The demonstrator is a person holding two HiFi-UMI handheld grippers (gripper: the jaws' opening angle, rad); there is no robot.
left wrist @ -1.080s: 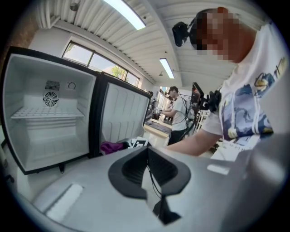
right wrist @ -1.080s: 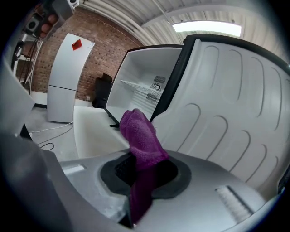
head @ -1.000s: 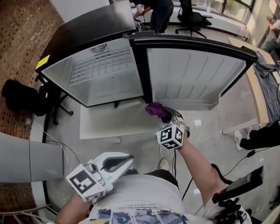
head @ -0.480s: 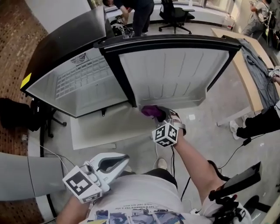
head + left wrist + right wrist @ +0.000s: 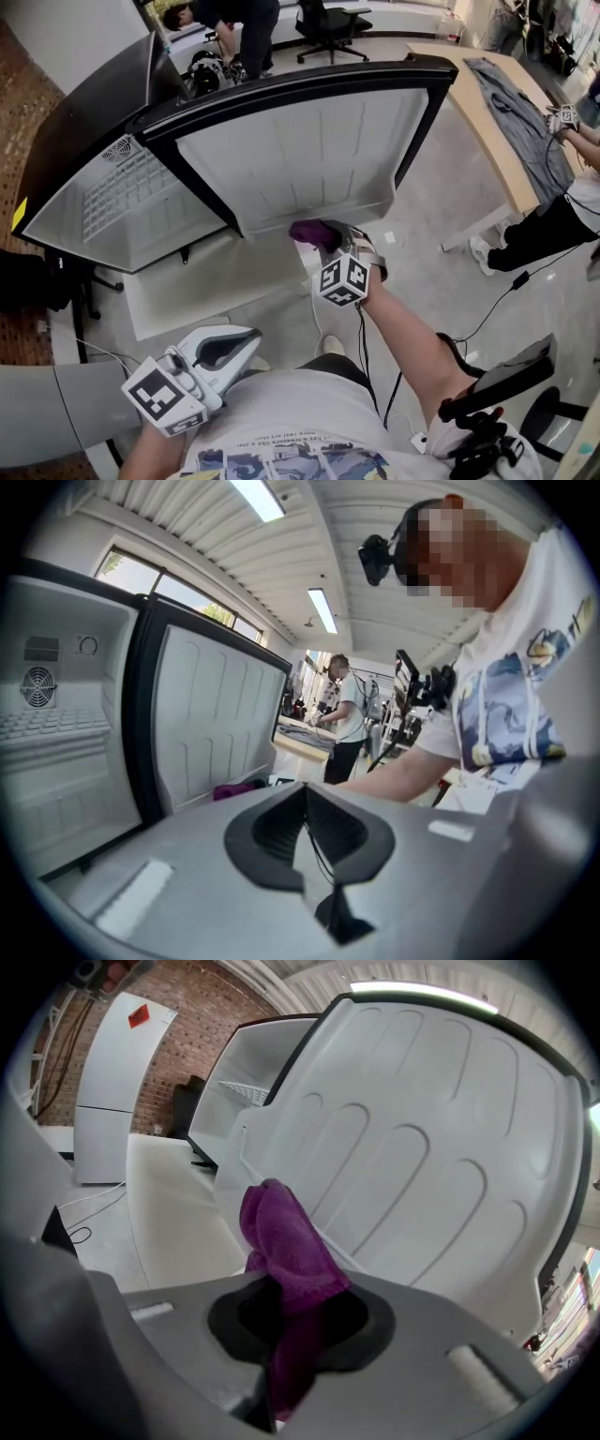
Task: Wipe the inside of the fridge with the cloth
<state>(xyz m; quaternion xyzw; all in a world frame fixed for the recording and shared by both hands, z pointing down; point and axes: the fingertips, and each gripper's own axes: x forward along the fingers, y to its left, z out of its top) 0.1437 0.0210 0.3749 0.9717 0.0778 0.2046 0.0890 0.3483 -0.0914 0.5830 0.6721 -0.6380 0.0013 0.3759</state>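
Observation:
A purple cloth (image 5: 314, 232) (image 5: 286, 1251) is clamped in my right gripper (image 5: 330, 246) (image 5: 292, 1330), which is shut on it. The cloth hangs just in front of the lower edge of the fridge door's white inner liner (image 5: 300, 155) (image 5: 441, 1194). The fridge (image 5: 103, 202) stands open, with a wire shelf and a fan grille in its white inside at the left. My left gripper (image 5: 230, 349) (image 5: 305, 827) is low near my body, far from the fridge, jaws together with nothing between them.
A white mat (image 5: 202, 281) lies on the floor below the fridge. A wooden table (image 5: 487, 122) with grey fabric stands at the right, and a person's leg (image 5: 534, 234) is beside it. Another person (image 5: 234, 23) bends over behind the fridge. A white appliance (image 5: 112, 1091) stands by a brick wall.
The view has swung so the fridge door fills the middle. My right gripper with the cloth has stayed at the door's lower edge. The left gripper has kept its place.

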